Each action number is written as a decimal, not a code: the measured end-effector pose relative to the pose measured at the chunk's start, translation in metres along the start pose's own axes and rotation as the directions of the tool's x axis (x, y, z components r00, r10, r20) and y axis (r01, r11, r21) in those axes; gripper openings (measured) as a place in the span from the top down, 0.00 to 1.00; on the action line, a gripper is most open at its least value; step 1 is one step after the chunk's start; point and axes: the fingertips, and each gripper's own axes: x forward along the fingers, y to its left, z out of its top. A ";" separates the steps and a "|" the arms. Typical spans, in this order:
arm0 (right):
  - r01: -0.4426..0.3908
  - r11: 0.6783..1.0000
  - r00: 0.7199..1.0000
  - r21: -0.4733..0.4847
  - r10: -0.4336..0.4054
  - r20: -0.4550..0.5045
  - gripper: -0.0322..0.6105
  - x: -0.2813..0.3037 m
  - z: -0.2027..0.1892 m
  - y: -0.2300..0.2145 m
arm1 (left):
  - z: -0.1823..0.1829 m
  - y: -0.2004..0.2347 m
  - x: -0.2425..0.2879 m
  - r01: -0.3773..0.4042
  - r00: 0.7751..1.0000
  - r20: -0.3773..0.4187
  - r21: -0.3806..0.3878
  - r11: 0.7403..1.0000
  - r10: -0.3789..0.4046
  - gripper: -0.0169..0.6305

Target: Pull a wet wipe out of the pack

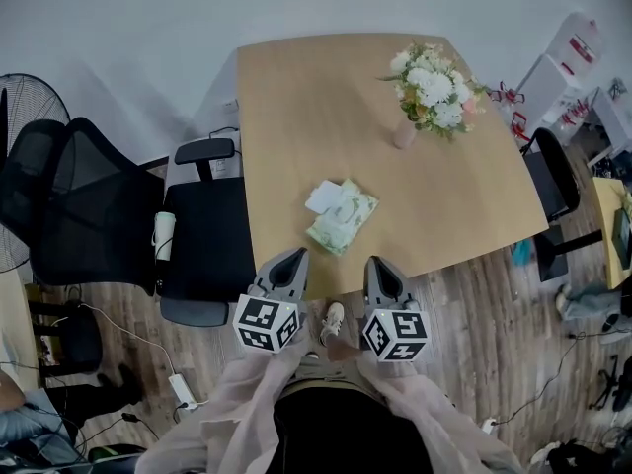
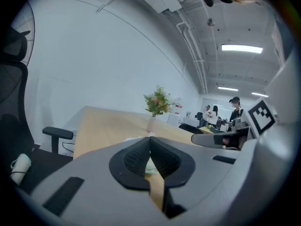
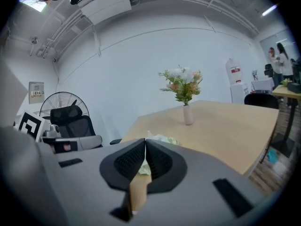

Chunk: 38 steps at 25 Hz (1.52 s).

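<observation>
I count one wipe pack (image 1: 343,217) on the one table (image 1: 296,107), one vase of flowers (image 1: 427,92) well behind it, and two grippers: left gripper (image 1: 293,255) and right gripper (image 1: 380,263) (both have their jaws pressed together on nothing). The pack lies near the table's front edge, just ahead of both and between them.

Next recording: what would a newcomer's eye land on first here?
The green wet wipe pack lies near the front edge of the wooden table, with a vase of flowers toward its far right corner. At that edge, the left hand-held gripper and right hand-held gripper point toward the pack, both shut and empty.
</observation>
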 end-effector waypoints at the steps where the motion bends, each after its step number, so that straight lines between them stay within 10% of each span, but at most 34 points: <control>1: -0.008 1.000 1.000 -0.002 0.008 0.000 0.93 0.006 0.003 -0.001 | 0.002 0.002 0.004 -0.006 1.000 0.000 0.000 1.000 0.006 0.96; 20: -0.139 0.990 0.990 -0.036 0.137 -0.044 0.92 0.093 0.024 -0.019 | 0.008 0.026 0.074 -0.063 0.998 -0.009 -0.030 0.998 0.063 0.96; 38: -0.262 0.965 0.945 -0.028 0.250 -0.212 0.61 0.149 -0.003 -0.011 | 0.002 0.054 0.103 -0.141 0.989 -0.045 -0.064 0.988 0.138 0.96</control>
